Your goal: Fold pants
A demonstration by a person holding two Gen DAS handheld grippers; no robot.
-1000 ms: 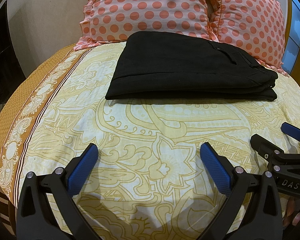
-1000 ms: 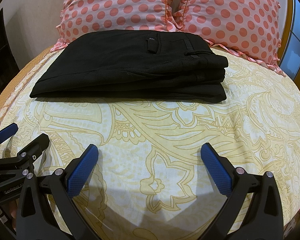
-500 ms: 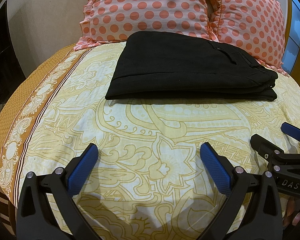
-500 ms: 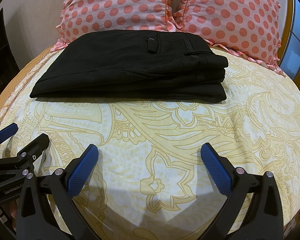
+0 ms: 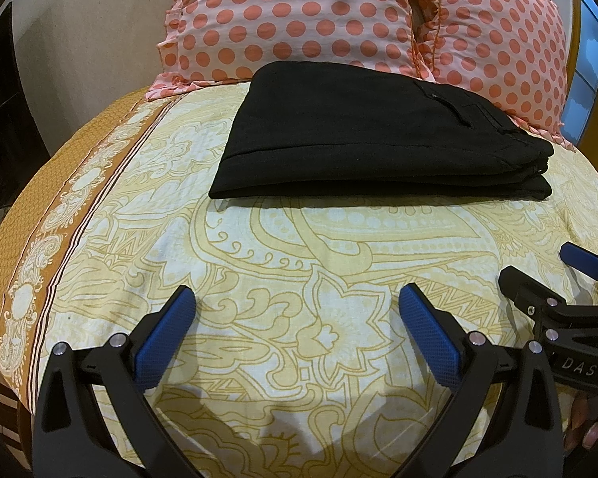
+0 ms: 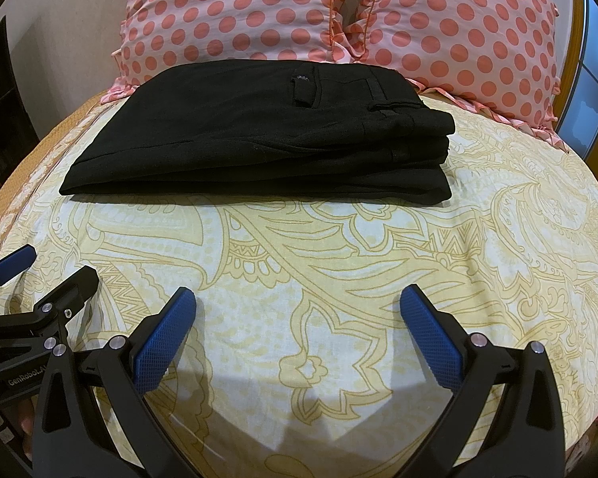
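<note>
Pants (image 5: 362, 135) folded on bedspread (image 5: 259, 263), unmoved | left gripper (image 5: 297, 310) wide | right gripper (image 6: 299, 312) wide, both unchanged

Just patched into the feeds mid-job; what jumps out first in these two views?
The black pants lie folded in a neat stack on the yellow patterned bedsheet, just in front of two pink polka-dot pillows. Nearer the cameras, the left gripper and right gripper sit side by side over bare sheet, both open and holding nothing.
</note>
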